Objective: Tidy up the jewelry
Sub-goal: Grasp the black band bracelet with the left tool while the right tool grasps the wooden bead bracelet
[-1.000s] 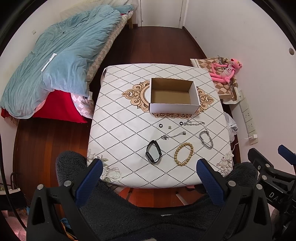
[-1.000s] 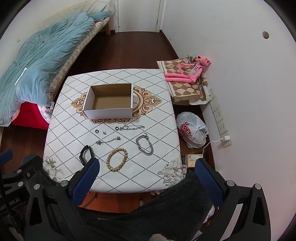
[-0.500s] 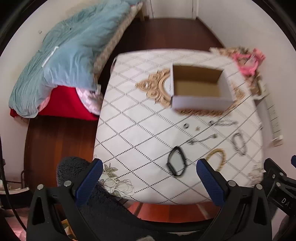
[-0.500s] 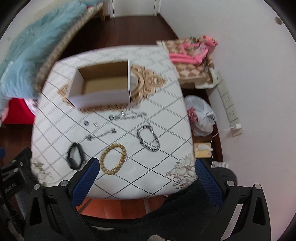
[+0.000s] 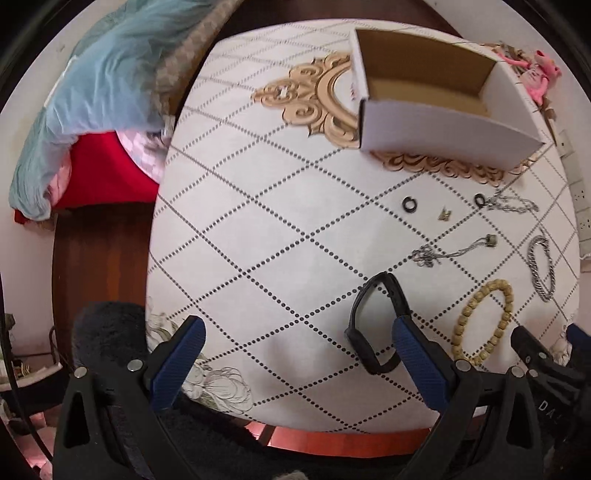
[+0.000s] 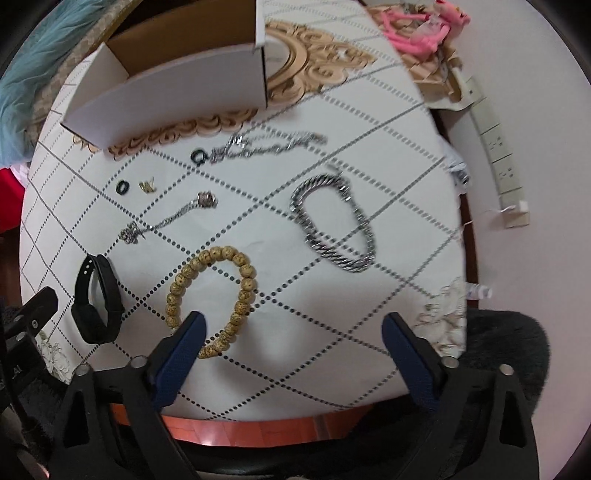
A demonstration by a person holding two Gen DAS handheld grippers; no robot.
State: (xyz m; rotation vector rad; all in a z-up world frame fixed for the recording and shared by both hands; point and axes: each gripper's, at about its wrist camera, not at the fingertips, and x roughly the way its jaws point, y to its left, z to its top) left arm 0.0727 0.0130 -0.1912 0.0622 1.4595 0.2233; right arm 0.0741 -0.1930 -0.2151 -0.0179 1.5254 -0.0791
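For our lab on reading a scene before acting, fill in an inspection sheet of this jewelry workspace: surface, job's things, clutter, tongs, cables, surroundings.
Surface: table with white diamond-pattern cloth and gold ornament.
Job's things: open cardboard box, nothing seen inside; black band, wooden bead bracelet, thick silver chain bracelet, pendant chain, thin chain, two black rings, small gold piece, all loose on the cloth.
Clutter: nothing seen on the table.
Tongs: left tongs open above the black band; right tongs open, empty.
Cables: nothing seen.
Surroundings: bed with blue blanket, pink plush toy, wall sockets.
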